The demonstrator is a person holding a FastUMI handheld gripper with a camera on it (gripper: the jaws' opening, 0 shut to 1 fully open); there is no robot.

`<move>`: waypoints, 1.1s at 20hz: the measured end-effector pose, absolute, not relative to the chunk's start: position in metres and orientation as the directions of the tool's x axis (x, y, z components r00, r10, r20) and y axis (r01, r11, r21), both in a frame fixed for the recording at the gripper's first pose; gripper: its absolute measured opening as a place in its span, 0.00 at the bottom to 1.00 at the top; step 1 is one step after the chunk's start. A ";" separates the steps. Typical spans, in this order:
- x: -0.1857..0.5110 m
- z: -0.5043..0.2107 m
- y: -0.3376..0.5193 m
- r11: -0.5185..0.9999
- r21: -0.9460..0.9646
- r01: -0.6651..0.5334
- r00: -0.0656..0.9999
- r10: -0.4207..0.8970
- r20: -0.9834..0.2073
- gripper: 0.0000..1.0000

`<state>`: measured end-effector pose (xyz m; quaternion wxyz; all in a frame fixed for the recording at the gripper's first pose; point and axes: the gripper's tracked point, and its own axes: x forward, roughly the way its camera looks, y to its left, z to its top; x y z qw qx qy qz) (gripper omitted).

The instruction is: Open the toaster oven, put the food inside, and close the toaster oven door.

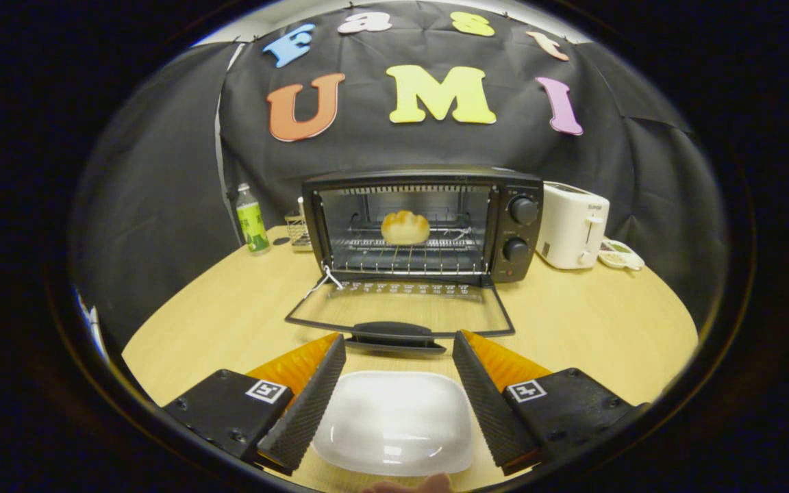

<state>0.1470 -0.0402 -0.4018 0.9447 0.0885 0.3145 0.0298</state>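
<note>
The gripper [398, 342] is spread wide with nothing held, its two fingers flanking a white plate [394, 421] that sits bare on the wooden table [586, 322]. Taking the toaster oven [425, 226] as the landmark, the plate lies in front of it, nearest the gripper. Just ahead of the fingertips is the oven's glass door [398, 308], dropped fully open and lying flat toward the gripper, its dark handle [392, 333] running crosswise almost between the tips. Straight beyond, inside the cavity, the bread roll [405, 228] rests on the wire rack [408, 255], so the food seems already placed and closing the door appears to be what is left. That move turns on the handle: it lies dead ahead and slightly above the plate, its long axis across the fingers' line, so they would need to come under its edge and lift. A green-labelled bottle [252, 219] stands to the oven's left, a white toaster [572, 224] to its right.
</note>
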 end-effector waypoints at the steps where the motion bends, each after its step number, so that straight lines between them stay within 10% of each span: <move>1: 0.149 -0.408 -0.038 0.983 0.185 0.000 0.791 0.113 -0.602 1.00; 22: 0.179 -0.439 -0.031 0.983 0.165 0.080 0.702 0.062 -0.709 1.00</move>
